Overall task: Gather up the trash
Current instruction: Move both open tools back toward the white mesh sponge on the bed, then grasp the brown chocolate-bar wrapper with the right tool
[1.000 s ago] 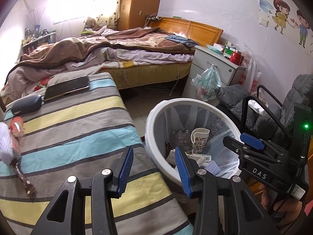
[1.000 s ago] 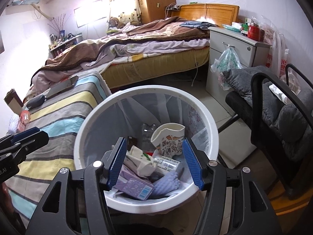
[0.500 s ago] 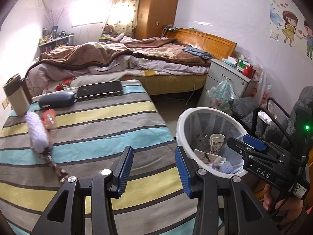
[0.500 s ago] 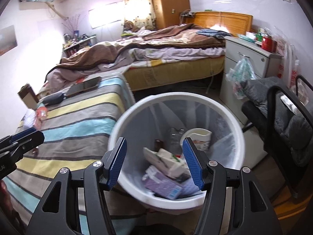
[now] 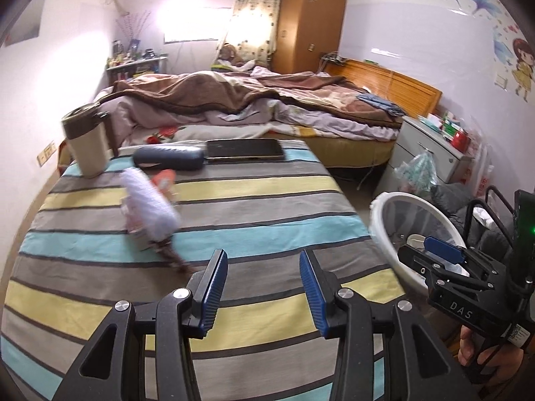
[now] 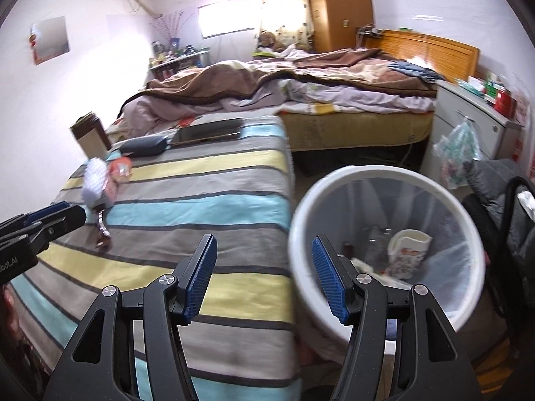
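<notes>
A white trash bin [image 6: 388,247] with a clear liner stands beside the striped table [image 5: 267,220]; it holds a paper cup [image 6: 409,254] and other litter. It also shows in the left wrist view [image 5: 388,214]. On the table lie a white crumpled wrapper [image 5: 148,207], an orange packet [image 5: 164,180] and a small dark wrapper [image 5: 174,257]. My left gripper [image 5: 260,287] is open and empty over the table's near part. My right gripper [image 6: 264,280] is open and empty, between the table edge and the bin.
A beige tumbler [image 5: 87,143], a dark glasses case [image 5: 167,162] and a tablet [image 5: 244,148] sit at the table's far end. A bed [image 5: 267,107] lies behind. A white nightstand [image 5: 431,143] and a dark chair [image 6: 501,200] stand at the right.
Both grippers swung left and back from over the bin toward the table. The bin now sits at the right in both views, and the table trash is nearer the centre.
</notes>
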The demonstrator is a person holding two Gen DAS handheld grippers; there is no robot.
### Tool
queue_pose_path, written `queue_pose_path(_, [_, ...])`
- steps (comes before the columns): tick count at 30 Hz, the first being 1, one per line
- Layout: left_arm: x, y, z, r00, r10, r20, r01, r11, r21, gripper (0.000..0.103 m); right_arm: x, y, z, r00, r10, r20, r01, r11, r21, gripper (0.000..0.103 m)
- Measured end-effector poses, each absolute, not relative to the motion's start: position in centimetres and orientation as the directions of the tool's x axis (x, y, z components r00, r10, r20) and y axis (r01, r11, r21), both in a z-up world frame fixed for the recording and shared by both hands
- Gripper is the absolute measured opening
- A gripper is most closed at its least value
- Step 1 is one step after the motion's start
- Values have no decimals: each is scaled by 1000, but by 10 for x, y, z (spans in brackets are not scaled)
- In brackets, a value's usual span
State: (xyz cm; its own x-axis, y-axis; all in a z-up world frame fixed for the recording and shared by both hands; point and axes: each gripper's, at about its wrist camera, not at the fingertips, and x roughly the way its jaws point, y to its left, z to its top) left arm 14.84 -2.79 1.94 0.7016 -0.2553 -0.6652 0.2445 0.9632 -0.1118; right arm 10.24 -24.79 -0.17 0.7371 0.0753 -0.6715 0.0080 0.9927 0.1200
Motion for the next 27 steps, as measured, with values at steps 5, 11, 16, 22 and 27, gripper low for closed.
queue_pose_path(5, [149,5,14,711,-198,-675,176,979,-101,45,110,-219,-4,724,127,-678,-56,990,126,61])
queue_pose_path(11, [149,44,8,719,-150,-678,106,989,-106,45,120,-188,-7,700,179,-691,-133,984,120,61])
queue_pose_path(16, [150,73,1,714,-109,-692,51,993,-104,45,126,-166,-11,677,224,-701,-184,974,134,61])
queue_pose_path(22, [155,93,-7,706,-96,-701,25,993,-112,45,135,-136,-16,642,286,-711,-260,954,149,61])
queue_pose_path(27, [164,103,-10,702,-94,-706,9,992,-123,45,144,-108,-21,609,322,-725,-334,933,133,61])
